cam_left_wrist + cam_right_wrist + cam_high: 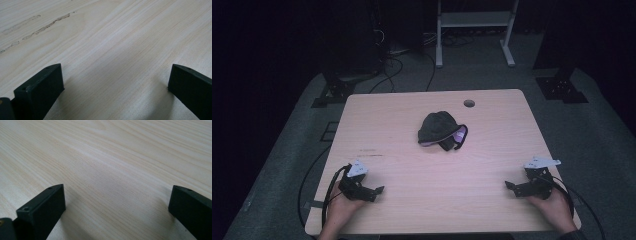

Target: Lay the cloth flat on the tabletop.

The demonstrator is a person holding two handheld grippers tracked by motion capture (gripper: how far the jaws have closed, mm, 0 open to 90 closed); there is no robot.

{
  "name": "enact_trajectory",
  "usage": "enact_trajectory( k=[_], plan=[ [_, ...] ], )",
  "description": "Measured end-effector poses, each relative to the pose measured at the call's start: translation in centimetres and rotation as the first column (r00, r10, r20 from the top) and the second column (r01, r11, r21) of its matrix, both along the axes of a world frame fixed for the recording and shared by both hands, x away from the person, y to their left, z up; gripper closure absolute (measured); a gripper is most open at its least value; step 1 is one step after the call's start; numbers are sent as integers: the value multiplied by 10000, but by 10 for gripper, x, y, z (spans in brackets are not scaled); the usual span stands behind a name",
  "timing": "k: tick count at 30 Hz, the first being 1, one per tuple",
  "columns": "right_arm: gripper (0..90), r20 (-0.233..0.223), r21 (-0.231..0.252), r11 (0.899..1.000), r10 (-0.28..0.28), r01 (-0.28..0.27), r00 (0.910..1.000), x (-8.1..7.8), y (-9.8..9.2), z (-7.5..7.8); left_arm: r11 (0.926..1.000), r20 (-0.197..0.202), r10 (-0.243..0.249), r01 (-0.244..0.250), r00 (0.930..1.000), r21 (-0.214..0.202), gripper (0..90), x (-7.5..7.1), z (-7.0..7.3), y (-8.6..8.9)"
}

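Observation:
A dark knitted hat (439, 130) with a pale purple lining lies crumpled on the light wooden table (492, 110), a little behind its middle. My left gripper (376, 192) rests near the front left corner, held in a hand, and points toward the middle. In the left gripper view its gripper (115, 80) is open, with only bare wood between the jaws. My right gripper (510, 187) sits near the front right corner, pointing inward. Bare wood also lies between its wide-open jaws in the right gripper view, where that gripper (117, 200) rises from the bottom. Both are far from the hat.
A round cable hole (469, 103) is cut in the table near its back edge. Scuff marks (45, 26) streak the wood ahead of the left gripper. Behind the table stand a white metal frame (474, 30), black stands and floor cables (402, 65).

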State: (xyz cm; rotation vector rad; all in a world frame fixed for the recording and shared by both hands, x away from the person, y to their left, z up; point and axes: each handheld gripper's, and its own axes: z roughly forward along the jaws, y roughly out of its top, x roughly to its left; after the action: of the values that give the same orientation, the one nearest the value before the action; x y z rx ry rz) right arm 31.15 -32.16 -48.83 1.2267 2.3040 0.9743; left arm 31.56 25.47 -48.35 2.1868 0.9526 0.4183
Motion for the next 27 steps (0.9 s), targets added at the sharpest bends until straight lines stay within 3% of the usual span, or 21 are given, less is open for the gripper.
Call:
enact_trajectory(
  k=[14, 16, 21, 27],
  plan=[
    [26, -142, -100, 9998, 166, -167, 9998, 3, 0, 2, 10000, 35, 10, -10, 10000, 10, 0, 1, 0, -1],
    [65, -232, -30, 9997, 246, -247, 9994, 2, -1, 6, 10000, 39, 16, -16, 10000, -3, 0, 0, 0, -1],
    [89, 181, 227, 9991, 362, -366, 9992, 2, 4, 21, 10000, 42, 22, -22, 10000, 1, 0, 0, 0, -1],
    [92, 322, 568, 9968, 553, -571, 9979, 14, 14, 34, 10000, 41, 19, -19, 10000, 4, 0, 0, 0, -1]
  ],
)
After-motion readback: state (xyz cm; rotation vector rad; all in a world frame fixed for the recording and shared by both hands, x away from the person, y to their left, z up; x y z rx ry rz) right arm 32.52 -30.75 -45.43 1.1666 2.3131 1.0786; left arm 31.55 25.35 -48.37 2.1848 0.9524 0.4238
